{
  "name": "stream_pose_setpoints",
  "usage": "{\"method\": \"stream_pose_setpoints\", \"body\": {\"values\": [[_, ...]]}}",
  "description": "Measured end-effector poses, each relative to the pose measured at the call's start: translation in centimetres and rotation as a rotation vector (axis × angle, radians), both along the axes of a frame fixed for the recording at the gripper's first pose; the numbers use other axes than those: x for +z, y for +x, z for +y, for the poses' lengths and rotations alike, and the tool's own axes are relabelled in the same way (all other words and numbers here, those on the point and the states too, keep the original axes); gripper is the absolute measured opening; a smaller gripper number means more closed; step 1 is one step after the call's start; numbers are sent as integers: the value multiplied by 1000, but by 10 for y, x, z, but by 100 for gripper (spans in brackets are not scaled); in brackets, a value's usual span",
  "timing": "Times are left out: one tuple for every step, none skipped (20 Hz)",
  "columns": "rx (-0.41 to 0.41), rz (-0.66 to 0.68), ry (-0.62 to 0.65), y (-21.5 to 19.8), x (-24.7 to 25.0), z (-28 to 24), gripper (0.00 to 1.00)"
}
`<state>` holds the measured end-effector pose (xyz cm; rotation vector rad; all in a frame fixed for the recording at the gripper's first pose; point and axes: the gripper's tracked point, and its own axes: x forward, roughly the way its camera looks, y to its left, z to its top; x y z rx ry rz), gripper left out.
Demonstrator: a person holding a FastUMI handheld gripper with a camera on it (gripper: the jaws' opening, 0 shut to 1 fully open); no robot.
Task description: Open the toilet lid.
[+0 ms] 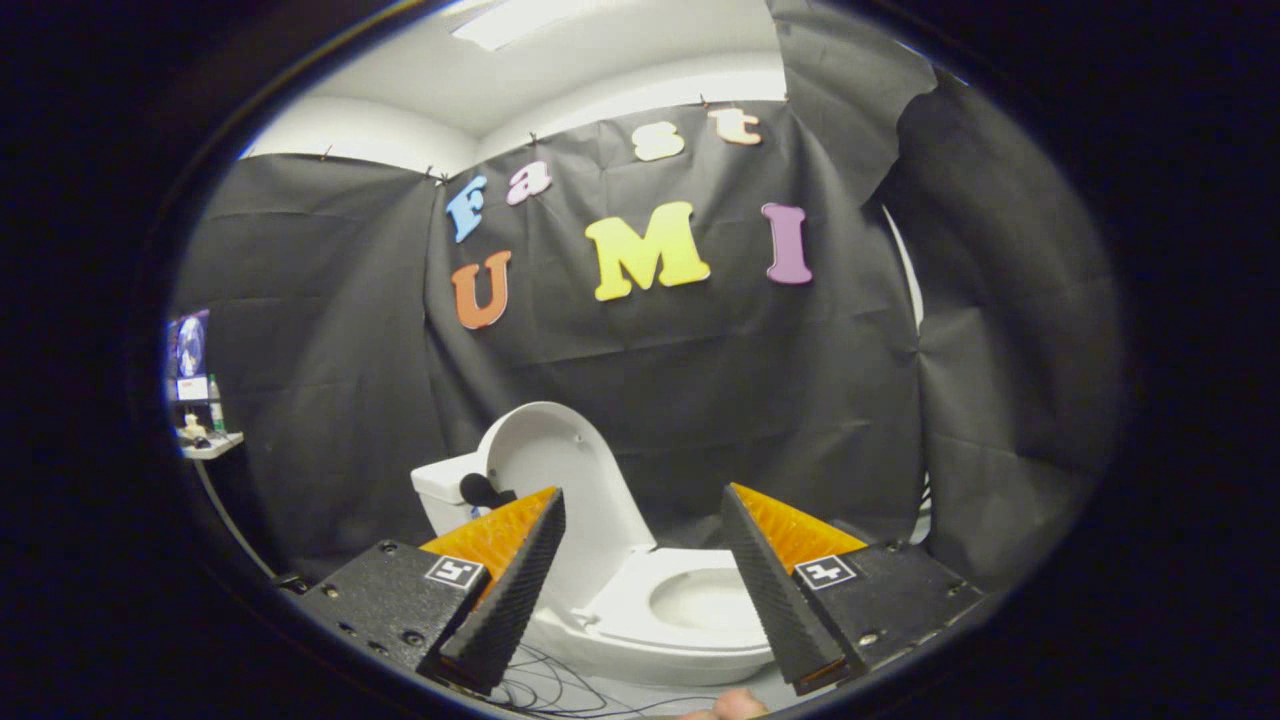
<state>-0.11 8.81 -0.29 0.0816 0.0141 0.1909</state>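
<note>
The toilet (660,600) stands beyond the gripper (640,580), low and straight ahead, seen through the gap between the 2 fingers. Its lid (560,480) is already raised: it stands nearly upright, leaning back toward the tank (445,490), with its pale inner face turned toward the camera. The seat (640,625) lies flat around the open bowl (710,600), which sits closer to the right finger, while the lid rises just past the tip of the left finger.

The gripper is wide apart and holds nothing; neither finger touches the lid or the seat, and open space shows between the fingers and the toilet. The lid's long axis runs up and down, its hinge at the back of the seat and its free edge at the top, up and to the left of the gripper's midline.

Judging by this, the opening looks done or nearly so. Any further push would go leftward and back against the lid's upper edge; otherwise the gripper only needs to draw clear.

Loose cables (560,685) lie on the floor in front of the toilet base. A fingertip (735,705) shows below the gripper.
</note>
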Motion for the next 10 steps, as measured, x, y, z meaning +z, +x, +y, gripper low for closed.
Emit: {"method": "stream_pose_setpoints", "body": {"values": [[-15, 3, -6, -5, -5, -6, 98], [-20, 10, -10, -10, -11, -11, 98], [-26, 11, -11, -12, -14, -14, 98], [-37, 8, -7, -13, -15, -19, 98], [-49, -3, 1, -12, -11, -25, 98], [-57, -20, 5, -12, -7, -28, 98], [-55, -43, -1, -15, -2, -29, 98], [-54, -68, -11, -16, 2, -28, 98], [-52, -85, -25, -16, 4, -27, 98], [-56, -93, -40, -16, 6, -27, 98]]}}
